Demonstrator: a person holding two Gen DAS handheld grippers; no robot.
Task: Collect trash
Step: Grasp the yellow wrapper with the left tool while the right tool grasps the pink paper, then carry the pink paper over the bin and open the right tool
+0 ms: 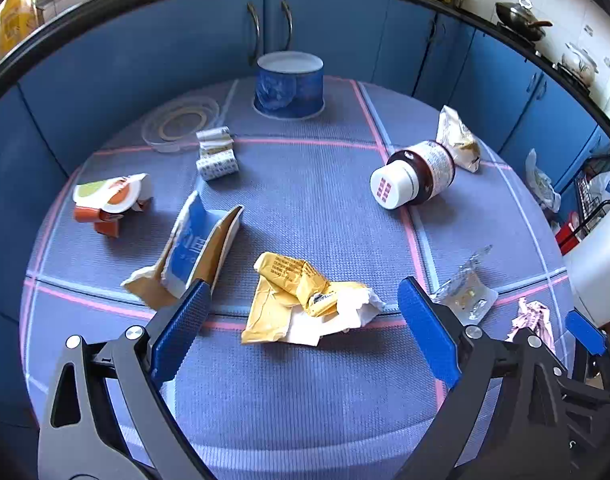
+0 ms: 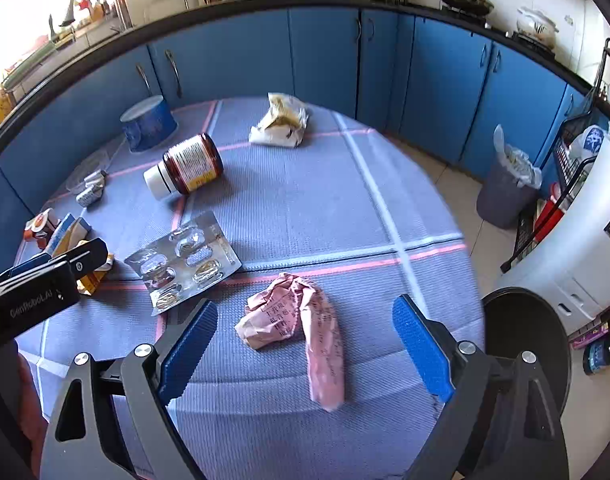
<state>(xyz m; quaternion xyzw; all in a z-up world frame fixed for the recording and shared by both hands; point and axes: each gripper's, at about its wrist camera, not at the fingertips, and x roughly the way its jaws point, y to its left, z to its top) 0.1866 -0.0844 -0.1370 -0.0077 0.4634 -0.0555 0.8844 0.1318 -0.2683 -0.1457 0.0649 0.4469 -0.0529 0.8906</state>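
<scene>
1. The round table [image 1: 305, 208] (under a blue checked cloth) carries scattered trash, with a blue paper tub [image 1: 289, 85] standing at its far edge.
2. A brown pill bottle [image 1: 415, 174] lies on its side, white cap toward the left tool.
3. The left tool [image 1: 301, 318] is spread wide and holds nothing; the crumpled yellow wrapper [image 1: 301, 300] lies on the table between its blue fingers, touching neither.
4. The right tool [image 2: 305, 344] is likewise wide open and empty; the crumpled pink receipt [image 2: 301, 320] lies between its fingers (one end trailing toward the camera).
5. A silver blister pack [image 2: 185, 262] sits just beyond its left finger.
</scene>
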